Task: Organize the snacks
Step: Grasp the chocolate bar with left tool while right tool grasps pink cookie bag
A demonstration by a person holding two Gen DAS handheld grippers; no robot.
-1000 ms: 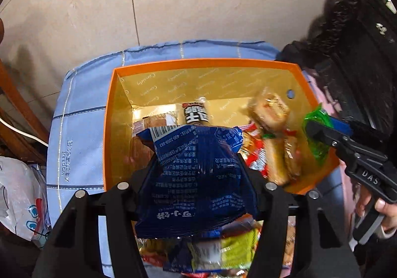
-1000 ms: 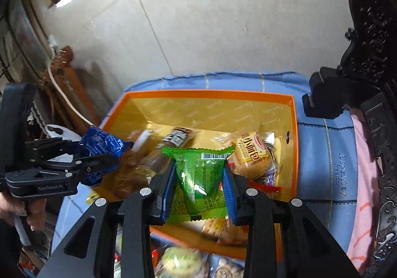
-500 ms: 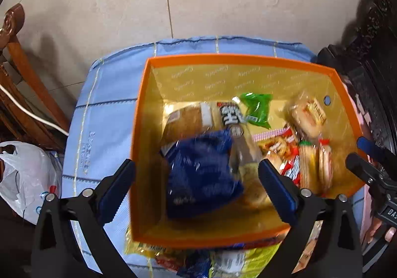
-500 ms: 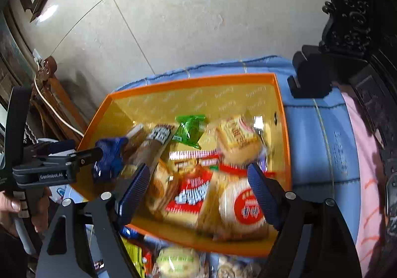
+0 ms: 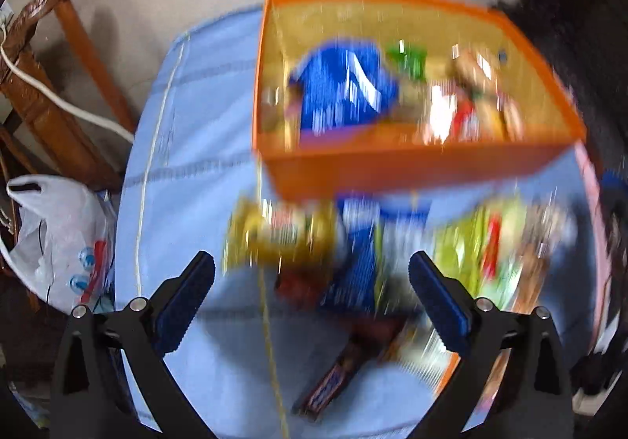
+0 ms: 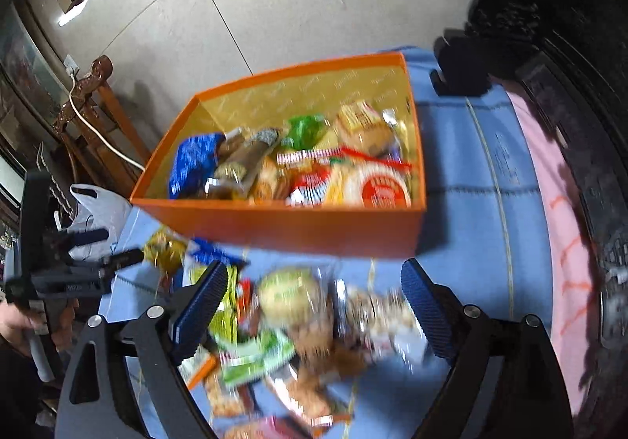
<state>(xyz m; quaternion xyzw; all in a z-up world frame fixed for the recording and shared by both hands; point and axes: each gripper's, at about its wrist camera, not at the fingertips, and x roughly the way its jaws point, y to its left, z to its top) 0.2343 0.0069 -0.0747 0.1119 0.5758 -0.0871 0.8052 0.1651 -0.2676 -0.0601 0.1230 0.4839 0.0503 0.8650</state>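
Observation:
An orange box (image 5: 412,164) (image 6: 294,231) stands on a blue cloth (image 5: 196,125) and holds several snack packets. Among them lie a blue packet (image 5: 341,93) (image 6: 192,164) and a small green packet (image 5: 408,58) (image 6: 304,131). In front of the box is a loose pile of snacks (image 5: 353,262) (image 6: 298,301). My left gripper (image 5: 310,262) hangs open over the pile's left part, with nothing held. It also shows at the left of the right wrist view as the left gripper (image 6: 117,245). My right gripper (image 6: 314,270) is over the pile's right part; its jaws are opening and grip nothing.
A wooden chair (image 5: 51,86) with a white cable and a white plastic bag (image 5: 59,227) are left of the cloth. Dark carved furniture (image 6: 549,46) and a pink cloth (image 6: 549,203) border the right side. A tiled floor lies beyond the box.
Both grippers let go: the blue packet and the green packet now lie in the box. Both opened wide and drew back from the box to above the loose pile.

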